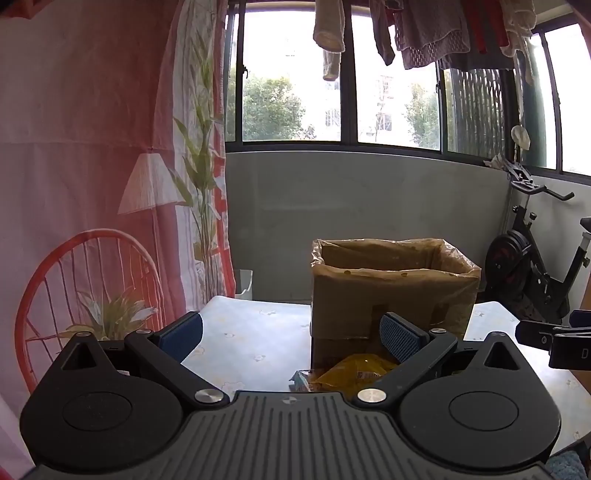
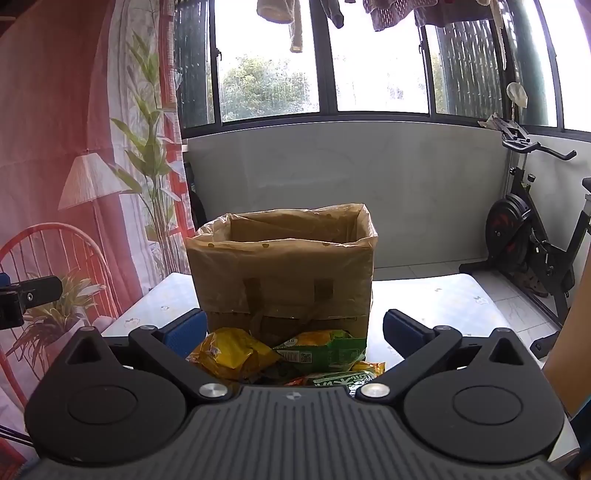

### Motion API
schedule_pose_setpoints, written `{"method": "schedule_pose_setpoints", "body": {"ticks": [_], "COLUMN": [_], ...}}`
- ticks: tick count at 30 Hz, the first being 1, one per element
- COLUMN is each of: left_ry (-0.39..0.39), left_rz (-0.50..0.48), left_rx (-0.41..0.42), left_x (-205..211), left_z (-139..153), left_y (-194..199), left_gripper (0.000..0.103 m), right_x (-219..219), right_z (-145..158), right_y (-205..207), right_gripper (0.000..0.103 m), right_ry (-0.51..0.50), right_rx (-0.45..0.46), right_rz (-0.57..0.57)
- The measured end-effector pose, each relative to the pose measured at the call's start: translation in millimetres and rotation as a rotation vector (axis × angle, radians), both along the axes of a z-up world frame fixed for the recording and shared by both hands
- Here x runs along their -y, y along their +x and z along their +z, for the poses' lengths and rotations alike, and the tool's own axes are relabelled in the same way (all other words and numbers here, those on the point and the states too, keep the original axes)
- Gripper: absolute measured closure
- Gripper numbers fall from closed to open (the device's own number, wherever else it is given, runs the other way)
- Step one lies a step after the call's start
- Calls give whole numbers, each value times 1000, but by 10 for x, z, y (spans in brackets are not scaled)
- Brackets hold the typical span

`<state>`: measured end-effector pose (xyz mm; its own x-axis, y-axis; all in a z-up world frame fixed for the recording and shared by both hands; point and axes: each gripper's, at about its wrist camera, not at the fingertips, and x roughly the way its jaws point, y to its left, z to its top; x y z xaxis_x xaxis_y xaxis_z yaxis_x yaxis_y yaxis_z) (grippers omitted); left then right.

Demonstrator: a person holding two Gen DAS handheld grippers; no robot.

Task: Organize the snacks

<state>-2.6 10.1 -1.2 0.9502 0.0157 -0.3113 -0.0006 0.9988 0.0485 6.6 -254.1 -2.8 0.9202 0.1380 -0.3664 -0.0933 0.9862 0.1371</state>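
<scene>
A cardboard box (image 2: 284, 273) lined with a clear plastic bag stands on the white table (image 2: 436, 295); it also shows in the left wrist view (image 1: 391, 291). Snack packets lie in front of it: a yellow packet (image 2: 229, 352), a green and orange packet (image 2: 325, 350), and a green packet (image 2: 340, 378) partly hidden by my gripper body. My right gripper (image 2: 293, 332) is open and empty, above and just short of the packets. My left gripper (image 1: 291, 334) is open and empty, left of the box; a yellow packet (image 1: 356, 371) lies low between its fingers.
A printed curtain (image 1: 92, 166) hangs at the left. An exercise bike (image 2: 532, 229) stands on the floor at the right beyond the table. Laundry (image 1: 424, 29) hangs above the window. The right gripper's tip (image 1: 546, 338) shows at the left wrist view's right edge.
</scene>
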Motion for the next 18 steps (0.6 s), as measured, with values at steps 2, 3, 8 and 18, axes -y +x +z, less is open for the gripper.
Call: {"method": "schedule_pose_setpoints", "body": {"ticks": [2,3,8,18], "left_ry": [2,3,7,7], "left_rz": [1,1,12,21], "left_rx": [0,0,-3,-7], "left_x": [-5,-10,16,6], "left_z": [-6,-7,-13,-2], "left_y": [1,-5,-27,-29], "left_gripper": [0,0,0,0], "right_x": [0,-1,-7,-13], "right_z": [5,3,1,-19], "right_y": [-2,-2,8,22], "right_gripper": [0,0,0,0], "right_ry": [-2,-2,-6,-9], "right_rx": [1,1,-2,-1], "right_rz": [0,0,1,0]}}
